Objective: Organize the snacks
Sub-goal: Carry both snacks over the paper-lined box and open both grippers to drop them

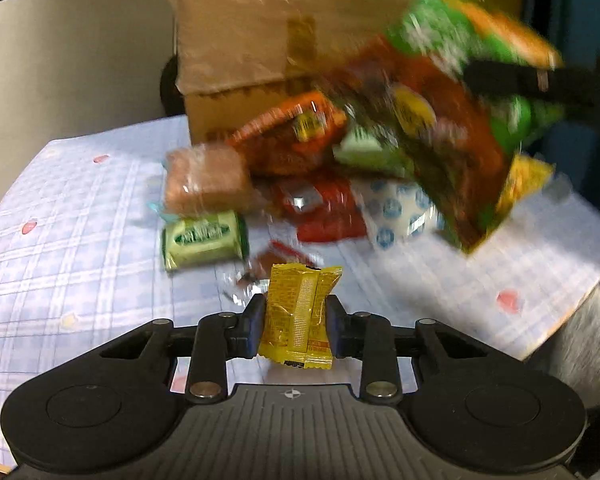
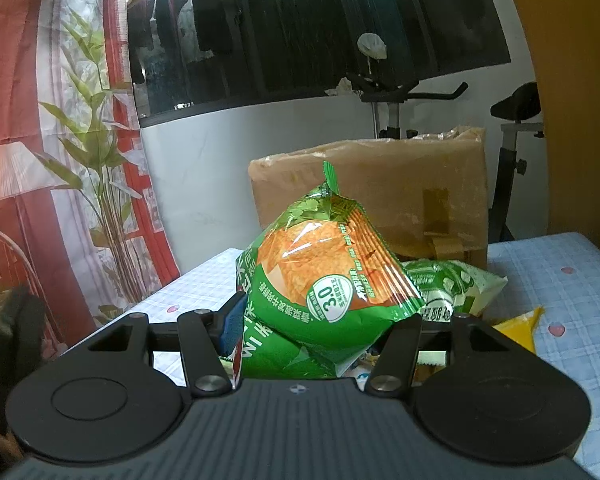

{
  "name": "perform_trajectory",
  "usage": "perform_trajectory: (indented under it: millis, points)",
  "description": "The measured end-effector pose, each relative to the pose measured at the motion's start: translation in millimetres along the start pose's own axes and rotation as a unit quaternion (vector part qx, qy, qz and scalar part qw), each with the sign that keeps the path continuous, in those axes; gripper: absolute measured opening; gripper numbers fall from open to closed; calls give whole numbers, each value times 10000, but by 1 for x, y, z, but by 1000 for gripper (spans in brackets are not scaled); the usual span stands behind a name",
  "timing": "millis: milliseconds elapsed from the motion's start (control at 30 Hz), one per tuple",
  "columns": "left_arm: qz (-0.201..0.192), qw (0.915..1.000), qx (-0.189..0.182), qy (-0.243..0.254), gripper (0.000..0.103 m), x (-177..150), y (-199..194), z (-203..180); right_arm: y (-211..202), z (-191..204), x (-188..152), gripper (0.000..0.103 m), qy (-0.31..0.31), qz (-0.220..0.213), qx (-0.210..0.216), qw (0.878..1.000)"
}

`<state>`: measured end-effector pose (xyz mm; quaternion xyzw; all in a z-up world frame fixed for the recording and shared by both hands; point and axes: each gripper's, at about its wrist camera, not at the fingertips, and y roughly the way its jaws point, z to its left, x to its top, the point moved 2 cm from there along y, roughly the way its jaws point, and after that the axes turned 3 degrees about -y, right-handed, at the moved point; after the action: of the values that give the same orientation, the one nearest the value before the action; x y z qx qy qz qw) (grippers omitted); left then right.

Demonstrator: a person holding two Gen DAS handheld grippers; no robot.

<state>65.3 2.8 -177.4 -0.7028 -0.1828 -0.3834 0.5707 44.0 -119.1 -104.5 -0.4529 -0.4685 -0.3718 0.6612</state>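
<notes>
While the left tool (image 1: 296,320) pinches a small yellow snack packet (image 1: 300,316) above the counter (image 1: 80,208), the right tool (image 2: 320,328) grips a green chip bag (image 2: 324,272). Sorting is midway; next, each needs carrying, likely to the far cardboard box (image 1: 252,52)

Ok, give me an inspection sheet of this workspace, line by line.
Surface: table under a blue checked cloth with small hearts.
Job's things: yellow snack packet; green chip bag; brown wrapped cake and light green packet on the cloth.
Clutter: loose heap of red, orange and white wrappers beside a cardboard box.
Grippers: left gripper shut on the yellow snack packet; right gripper clamped on the green chip bag, held above the cloth.
Cables: nothing seen.
Surroundings: dark window, printed curtain, exercise bike.
</notes>
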Motion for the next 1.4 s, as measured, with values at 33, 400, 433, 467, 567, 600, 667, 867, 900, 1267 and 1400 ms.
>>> perform_trajectory:
  millis: [33, 400, 433, 467, 567, 600, 667, 867, 900, 1267, 1400]
  points:
    - [-75, 10000, -4, -62, 33, 5, -5, 2, 0, 0, 1, 58, -9, -21, 1, 10000]
    - [-994, 9942, 72, -413, 33, 75, -42, 17, -1, -15, 40, 58, -130, -402, -133, 9990]
    - [-1059, 9934, 85, -436, 33, 81, -45, 19, -1, -18, 45, 58, -131, -431, -171, 9988]
    - [-1134, 9925, 108, -444, 33, 89, -47, 21, 1, -21, 49, 58, -134, -453, -205, 9987]
    - [-1318, 9901, 193, -437, 34, 107, -50, 25, 5, -31, 62, 58, -164, -518, -326, 9980]
    - [-1370, 9893, 213, -444, 34, 113, -50, 26, 8, -35, 67, 58, -175, -542, -359, 9977]
    - [-1482, 9875, 230, -480, 34, 125, -53, 28, 13, -41, 77, 58, -207, -573, -421, 9973]
    - [-1741, 9826, 269, -596, 34, 166, -54, 33, 30, -56, 108, 58, -383, -695, -643, 9948]
    - [-1779, 9819, 270, -593, 34, 174, -53, 34, 33, -59, 113, 58, -419, -723, -687, 9941]
    - [-2115, 9765, 182, -379, 34, 268, -23, 24, 91, -82, 169, 58, -775, -854, -1017, 9881]
    - [-2038, 9781, 305, -305, 34, 296, 4, 18, 127, -94, 178, 58, -691, -598, -1104, 9897]
